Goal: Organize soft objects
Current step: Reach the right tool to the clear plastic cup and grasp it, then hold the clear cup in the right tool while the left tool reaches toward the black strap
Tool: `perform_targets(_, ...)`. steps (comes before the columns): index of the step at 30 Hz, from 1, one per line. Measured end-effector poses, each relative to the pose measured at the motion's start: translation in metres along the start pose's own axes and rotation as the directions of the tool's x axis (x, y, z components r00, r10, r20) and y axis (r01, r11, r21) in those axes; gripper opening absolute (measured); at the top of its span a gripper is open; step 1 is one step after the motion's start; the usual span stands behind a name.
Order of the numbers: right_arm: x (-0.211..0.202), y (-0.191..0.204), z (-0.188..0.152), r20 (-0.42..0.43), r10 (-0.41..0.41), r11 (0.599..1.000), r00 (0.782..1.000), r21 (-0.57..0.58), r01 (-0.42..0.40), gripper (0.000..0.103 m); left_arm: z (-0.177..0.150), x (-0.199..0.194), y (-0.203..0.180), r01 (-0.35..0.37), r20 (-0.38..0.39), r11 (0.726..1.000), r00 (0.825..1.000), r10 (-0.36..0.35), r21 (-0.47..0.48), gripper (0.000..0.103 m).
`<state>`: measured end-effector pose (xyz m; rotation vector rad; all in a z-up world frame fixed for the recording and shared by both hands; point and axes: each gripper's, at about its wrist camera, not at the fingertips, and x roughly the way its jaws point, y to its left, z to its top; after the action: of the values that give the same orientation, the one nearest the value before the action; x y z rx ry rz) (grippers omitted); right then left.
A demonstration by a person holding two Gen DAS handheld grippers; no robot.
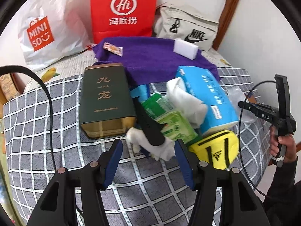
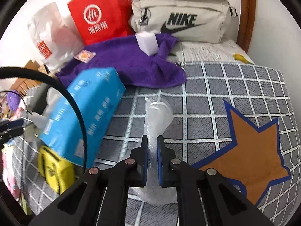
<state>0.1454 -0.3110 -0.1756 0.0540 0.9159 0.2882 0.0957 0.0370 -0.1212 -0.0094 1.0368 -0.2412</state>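
The right gripper (image 2: 152,145) was pinched nearly shut on a clear bubble-wrap piece (image 2: 159,113), its blue pads pressing the film on both sides while the rest stood up beyond the tips. The left gripper (image 1: 148,150) hung about half open, nothing between its pads; a white cloth (image 1: 161,150) lay just past its tips, not gripped (whether the tips brushed it could not be told). Both worked over a grey checked bedspread (image 2: 216,94) with an orange star patch (image 2: 250,150). Just beyond the cloth sat a green tissue pack (image 1: 173,120), a yellow pouch (image 1: 216,148) to its right, a dark green tin (image 1: 105,98) to its left and a blue tissue pack (image 1: 212,98) behind. Farther back a purple towel (image 1: 150,56) carried a white sponge (image 1: 185,48). Against the wall stood a red bag (image 1: 123,9), a white plastic bag (image 1: 47,28) and a beige Nike bag (image 1: 188,30).
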Motion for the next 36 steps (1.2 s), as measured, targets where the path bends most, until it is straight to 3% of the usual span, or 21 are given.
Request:
perform_targets(6, -0.013, 0.004, 0.004, 0.02, 0.035, 0.999, 0.999, 0.006, -0.036, 0.008, 0.002, 0.001, -0.007, 0.056, 0.015, 0.998, 0.998, -0.056, 0.015, 0.055)
perform_targets(10, -0.012, 0.008, 0.003, 0.012, 0.041, 0.999, 0.999, 0.002, -0.041, 0.008, 0.009, 0.016, -0.008, 0.034, 0.003, 0.999, 0.999, -0.034, 0.007, 0.054)
perform_targets(19, -0.001, 0.007, -0.001, -0.025, 0.042, 0.999, 0.999, 0.011, -0.042, 0.008, 0.01, 0.03, -0.001, 0.069, -0.034, 0.997, 0.997, -0.071, -0.037, 0.028)
perform_targets(36, -0.003, 0.007, 0.001, -0.028, 0.044, 0.999, 0.999, 0.002, -0.043, 0.008, 0.01, 0.012, 0.004, 0.093, 0.005, 0.995, 0.996, -0.093, -0.04, 0.02)
